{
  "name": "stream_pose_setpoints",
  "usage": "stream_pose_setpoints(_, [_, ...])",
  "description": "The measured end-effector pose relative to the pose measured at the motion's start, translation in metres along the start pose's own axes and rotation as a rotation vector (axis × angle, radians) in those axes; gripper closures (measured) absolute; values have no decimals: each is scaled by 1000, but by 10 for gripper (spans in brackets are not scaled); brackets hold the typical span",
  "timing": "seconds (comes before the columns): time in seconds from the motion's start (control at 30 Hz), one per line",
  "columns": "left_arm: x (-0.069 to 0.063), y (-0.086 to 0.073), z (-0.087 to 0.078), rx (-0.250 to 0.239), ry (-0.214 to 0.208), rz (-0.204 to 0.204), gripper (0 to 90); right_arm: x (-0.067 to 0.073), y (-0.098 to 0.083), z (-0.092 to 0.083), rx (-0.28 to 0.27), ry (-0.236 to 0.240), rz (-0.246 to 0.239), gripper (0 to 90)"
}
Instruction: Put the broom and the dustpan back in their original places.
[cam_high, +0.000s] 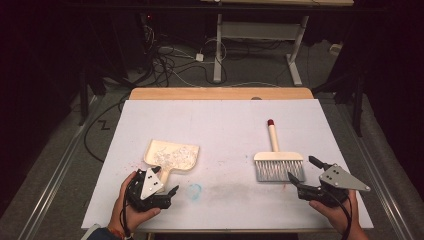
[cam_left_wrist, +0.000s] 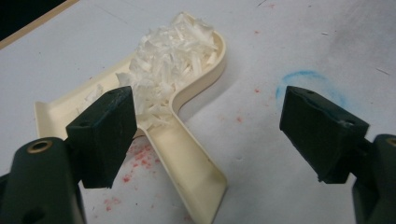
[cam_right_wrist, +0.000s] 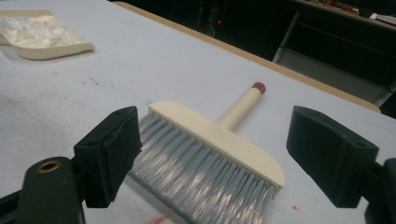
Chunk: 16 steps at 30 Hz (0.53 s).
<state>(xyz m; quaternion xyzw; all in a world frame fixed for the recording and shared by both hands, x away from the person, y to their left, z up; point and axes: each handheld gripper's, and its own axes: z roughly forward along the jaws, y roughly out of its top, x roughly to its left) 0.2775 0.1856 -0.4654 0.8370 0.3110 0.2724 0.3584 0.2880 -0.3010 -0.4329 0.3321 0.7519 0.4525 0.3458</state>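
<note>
- Fingers (cam_left_wrist: 102, 135) of the left gripper (cam_high: 159, 187) are spread around the dustpan (cam_high: 172, 156) handle, unclenched; the right gripper (cam_high: 303, 173) is released beside the brush (cam_high: 278, 162).
- White shreds (cam_left_wrist: 173, 51) are seen gathered in the dustpan on the desk (cam_high: 225, 125), so sweeping is judged done; emptying is left.

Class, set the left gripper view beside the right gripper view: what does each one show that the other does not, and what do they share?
Left gripper view alone: the dustpan's handle running toward the camera between the open jaws of the left tool, a blue ring mark and red specks on the table.

Right gripper view alone: the brush with grey bristles, cream head and red-tipped handle, lying flat between the open jaws of the right tool, plus the table's wooden far edge.

Both: the cream dustpan heaped with white shreds, and the white table top.
</note>
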Motion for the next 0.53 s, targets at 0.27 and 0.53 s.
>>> stream_pose_setpoints(0.27, [1,1,3,9,0,-1,186,0,-1,1,2,2,2,187])
stream_pose_setpoints(0.53, [1,2,5,14,4,3,186,-2,-2,0,7,-4,6,187])
